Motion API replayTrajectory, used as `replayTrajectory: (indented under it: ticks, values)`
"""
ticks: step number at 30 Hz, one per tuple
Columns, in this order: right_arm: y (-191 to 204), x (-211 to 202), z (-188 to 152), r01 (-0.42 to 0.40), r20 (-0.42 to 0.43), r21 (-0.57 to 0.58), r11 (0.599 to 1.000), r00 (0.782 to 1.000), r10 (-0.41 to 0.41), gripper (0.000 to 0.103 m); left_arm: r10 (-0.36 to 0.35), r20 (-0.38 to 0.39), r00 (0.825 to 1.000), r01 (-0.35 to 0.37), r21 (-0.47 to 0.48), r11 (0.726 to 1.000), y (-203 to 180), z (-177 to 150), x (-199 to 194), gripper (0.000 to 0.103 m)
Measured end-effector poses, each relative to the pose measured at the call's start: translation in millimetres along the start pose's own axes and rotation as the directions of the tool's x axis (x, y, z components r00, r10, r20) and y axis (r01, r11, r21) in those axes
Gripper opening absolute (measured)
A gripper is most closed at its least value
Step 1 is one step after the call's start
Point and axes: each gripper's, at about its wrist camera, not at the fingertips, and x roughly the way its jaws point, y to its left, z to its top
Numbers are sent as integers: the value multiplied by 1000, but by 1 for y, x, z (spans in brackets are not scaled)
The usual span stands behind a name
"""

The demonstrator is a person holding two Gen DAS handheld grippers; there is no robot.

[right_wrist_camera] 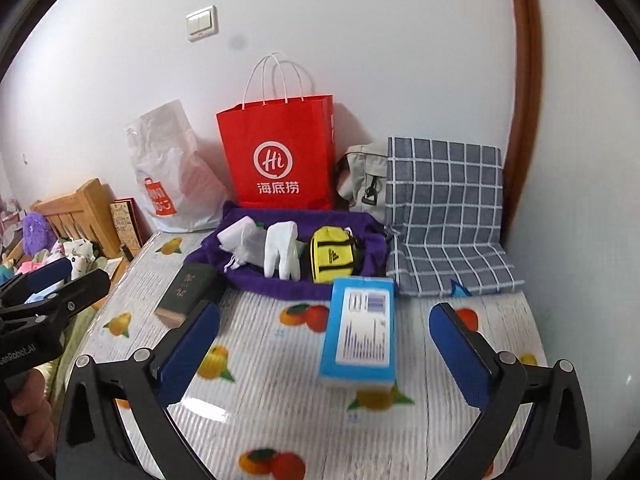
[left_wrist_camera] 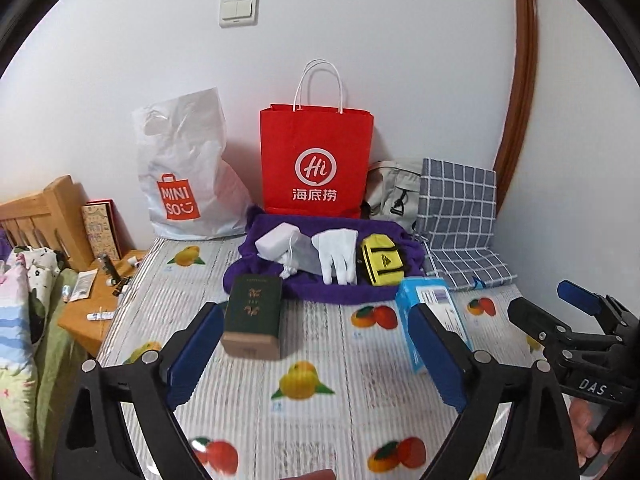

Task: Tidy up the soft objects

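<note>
Left gripper (left_wrist_camera: 320, 344): wide open, empty | right gripper (right_wrist_camera: 324, 344): wide open, empty | purple cloth (left_wrist_camera: 344, 292): pouch (left_wrist_camera: 280, 242), gloves (left_wrist_camera: 336, 254), yellow bag (left_wrist_camera: 382, 260) | table (left_wrist_camera: 320, 420): green box (left_wrist_camera: 252, 320), blue box (right_wrist_camera: 358, 332)

Red bag (left_wrist_camera: 316, 160): hiding the purple cloth's (left_wrist_camera: 320, 292) far edge.
Grey bag (right_wrist_camera: 362, 182): lying half behind the checked cloth (right_wrist_camera: 444, 216).
Desk items (left_wrist_camera: 100, 280): appearing too small to identify.

Cloth I see under the small things (left_wrist_camera: 320, 292): purple
Gloves (left_wrist_camera: 336, 254): white
Pouch (left_wrist_camera: 382, 258): yellow with black trim
Paper bag (left_wrist_camera: 316, 160): red, white logo
Folded fabric (right_wrist_camera: 444, 208): grey-blue, white grid
Box (right_wrist_camera: 358, 332): light blue
Book (left_wrist_camera: 252, 308): dark green
Tablecloth (left_wrist_camera: 320, 412): white stripes, orange fruit print
</note>
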Motion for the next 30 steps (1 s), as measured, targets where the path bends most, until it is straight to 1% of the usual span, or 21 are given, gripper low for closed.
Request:
replayTrajectory:
  ticks: [4,7,10,16,30]
  values:
    - [1,-25,-19,3,-2,10,1000,1000,-3,103,-12,14,1000,12,6,1000,-7,-19,-25,93]
    - [3,-39,-31,8,-3,6,1000,1000,-8,103,-18,13,1000,18,-2,1000,-8,-31,-36,94]
    - [3,-53,-41,26,6,0,1000,1000,-26,103,-11,17,1000,11,1,1000,-8,-40,-46,94]
    - [-1,-71,-55,31,15,5,1000,999,-31,103,-6,23,1000,6,-1,1000,-8,-53,-61,94]
    - [-4,-84,-66,34,23,7,999,999,-34,103,-2,33,999,2,-2,1000,-9,-64,-72,94]
